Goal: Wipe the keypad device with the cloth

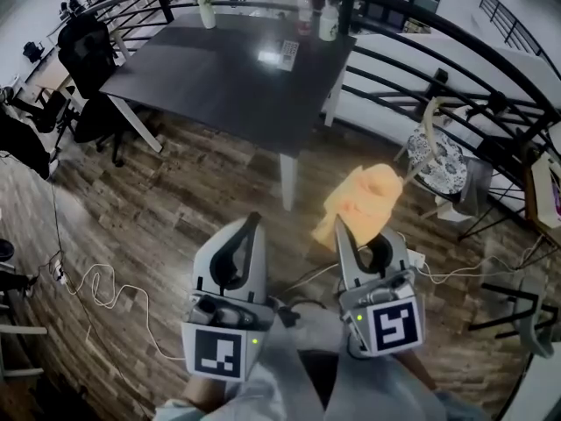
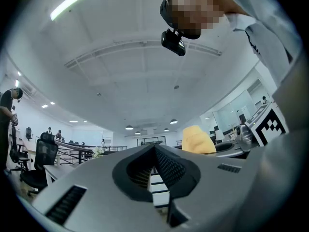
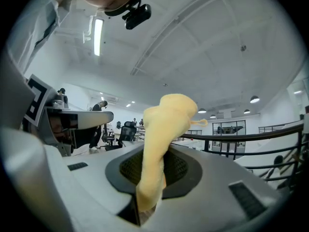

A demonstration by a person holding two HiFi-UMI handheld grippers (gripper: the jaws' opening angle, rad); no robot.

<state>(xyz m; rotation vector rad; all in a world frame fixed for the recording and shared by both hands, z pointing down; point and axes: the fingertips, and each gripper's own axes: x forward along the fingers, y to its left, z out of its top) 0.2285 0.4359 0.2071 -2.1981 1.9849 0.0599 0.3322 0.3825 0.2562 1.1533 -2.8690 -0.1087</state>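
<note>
In the head view the keypad device [image 1: 287, 54] lies far off on the dark table [image 1: 210, 82], a small white slab with grey keys. Both grippers are held close to my body, well short of the table. My right gripper [image 1: 341, 227] is shut on the yellow-orange cloth [image 1: 364, 202], which bunches up above its tips. In the right gripper view the cloth [image 3: 163, 129] rises from between the jaws of that gripper [image 3: 155, 170]. My left gripper [image 1: 254, 223] is shut with nothing in it; its own view shows the gripper [image 2: 154, 149] pointing up at the ceiling, the cloth [image 2: 197, 140] beside it.
A white bottle [image 1: 329, 20] and a vase of flowers [image 1: 207, 7] stand at the table's far edge. Black office chairs [image 1: 88, 60] sit to the left. A black railing [image 1: 456, 68] curves on the right, near a patterned stool [image 1: 438, 158]. White cables [image 1: 105, 292] trail over the wooden floor.
</note>
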